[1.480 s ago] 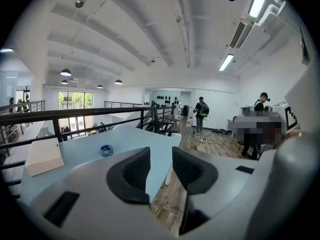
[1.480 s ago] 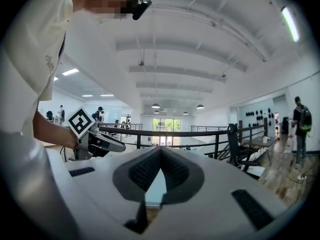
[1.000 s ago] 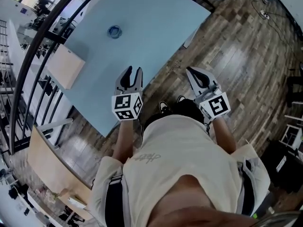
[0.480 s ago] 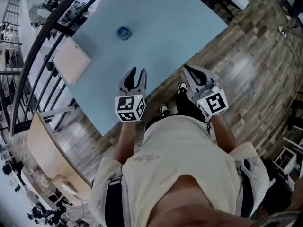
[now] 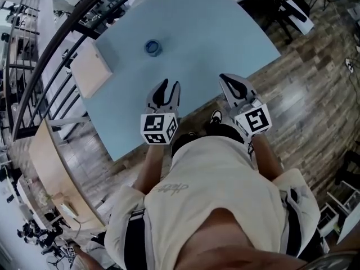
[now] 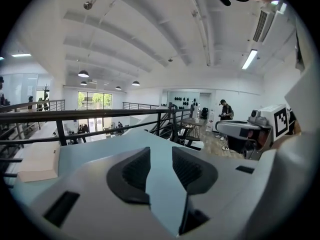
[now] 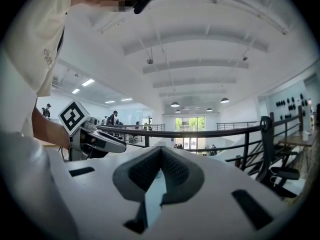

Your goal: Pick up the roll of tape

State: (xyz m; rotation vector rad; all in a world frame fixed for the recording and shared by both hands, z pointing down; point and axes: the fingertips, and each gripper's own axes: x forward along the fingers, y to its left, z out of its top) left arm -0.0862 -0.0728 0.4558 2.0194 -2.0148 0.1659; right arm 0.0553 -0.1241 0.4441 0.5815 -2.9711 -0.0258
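Observation:
The roll of tape point(image 5: 153, 47), small and blue, lies flat on the pale blue table point(image 5: 219, 27) in the head view. My left gripper point(image 5: 169, 85) hovers over the table's near part, well short of the roll, jaws a little apart and holding nothing. Table top shows through its gap in the left gripper view point(image 6: 160, 151). My right gripper point(image 5: 226, 79) hangs at the table's near edge, to the right, its tips together. They also meet in the right gripper view point(image 7: 161, 149). I cannot make out the tape in either gripper view.
A flat beige board point(image 5: 90, 67) lies on the table's left side, left of the tape. A black railing point(image 5: 48, 61) curves behind the table. A wooden desk point(image 5: 53, 167) stands lower left. Dark wood floor point(image 5: 306, 94) spreads to the right.
The table and tape have drawn nearer and shifted right in the head view. Both grippers have moved forward to the table's near edge. Their jaws look unchanged.

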